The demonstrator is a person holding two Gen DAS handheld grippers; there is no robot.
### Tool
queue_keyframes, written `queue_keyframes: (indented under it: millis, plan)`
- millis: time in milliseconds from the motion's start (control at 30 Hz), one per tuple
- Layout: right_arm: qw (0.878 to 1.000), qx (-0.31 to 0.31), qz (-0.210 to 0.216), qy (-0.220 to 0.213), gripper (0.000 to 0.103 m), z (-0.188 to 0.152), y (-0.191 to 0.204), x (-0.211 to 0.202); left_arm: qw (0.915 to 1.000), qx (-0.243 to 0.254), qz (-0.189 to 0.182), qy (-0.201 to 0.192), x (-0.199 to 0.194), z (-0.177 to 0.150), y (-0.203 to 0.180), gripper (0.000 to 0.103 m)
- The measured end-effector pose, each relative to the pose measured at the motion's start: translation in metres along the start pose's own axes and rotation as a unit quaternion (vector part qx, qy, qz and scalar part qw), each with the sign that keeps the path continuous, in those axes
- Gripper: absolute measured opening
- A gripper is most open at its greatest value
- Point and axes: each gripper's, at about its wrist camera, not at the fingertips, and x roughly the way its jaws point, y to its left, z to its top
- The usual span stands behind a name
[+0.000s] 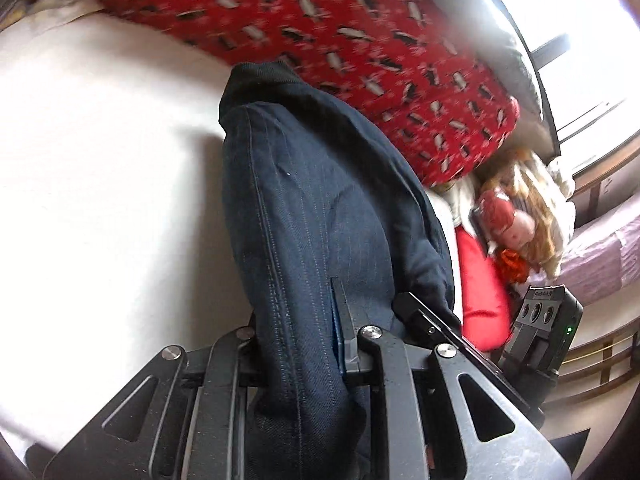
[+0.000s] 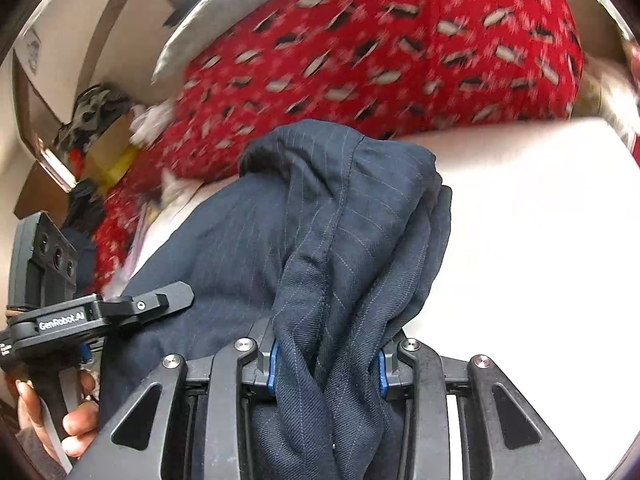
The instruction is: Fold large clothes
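Left wrist view: the left hand-held gripper (image 1: 298, 344) is clamped on a bunched fold of the navy garment (image 1: 316, 200), cloth filling the gap between its jaws. The garment runs as a thick roll from the jaws away toward the upper middle, its long axis slightly tilted left, ending in a dark ribbed edge close to the red blanket (image 1: 320, 40). A stitched seam runs the length of the roll. To the left lies a wide bare stretch of white bed (image 1: 100, 180). To the right the room is tight: a red cushion (image 1: 480, 304), a doll (image 1: 516, 232), and the right hand-held gripper (image 1: 548, 332) just beside the garment. A window frame borders the far right edge.

Right wrist view: the right hand-held gripper (image 2: 326, 368) pinches a twisted bundle of the same garment (image 2: 340, 220) between its blue-edged pads. The cloth rises from the jaws and drapes up and over toward the red blanket (image 2: 380, 40), long axis roughly straight away from the camera. Open white bed (image 2: 540, 240) lies to the right. On the left, the left hand-held gripper (image 2: 120, 312) sits against the cloth, held by a hand (image 2: 60, 412), with clutter and a box beyond.
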Motion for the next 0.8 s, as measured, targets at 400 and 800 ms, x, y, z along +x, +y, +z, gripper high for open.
queue_keyframes:
  millis: [400, 800]
  plan:
    - [0.995, 0.088, 0.003, 0.053, 0.06, -0.093, -0.008, 0.028, 0.9981, -0.051, 0.016, 0.03, -0.011, -0.051, 0.086, 0.035]
    - [0.994, -0.092, -0.029, -0.045, 0.006, -0.007, 0.058, 0.024, 0.9937, 0.098, 0.051, -0.019, 0.04, 0.062, -0.006, 0.037]
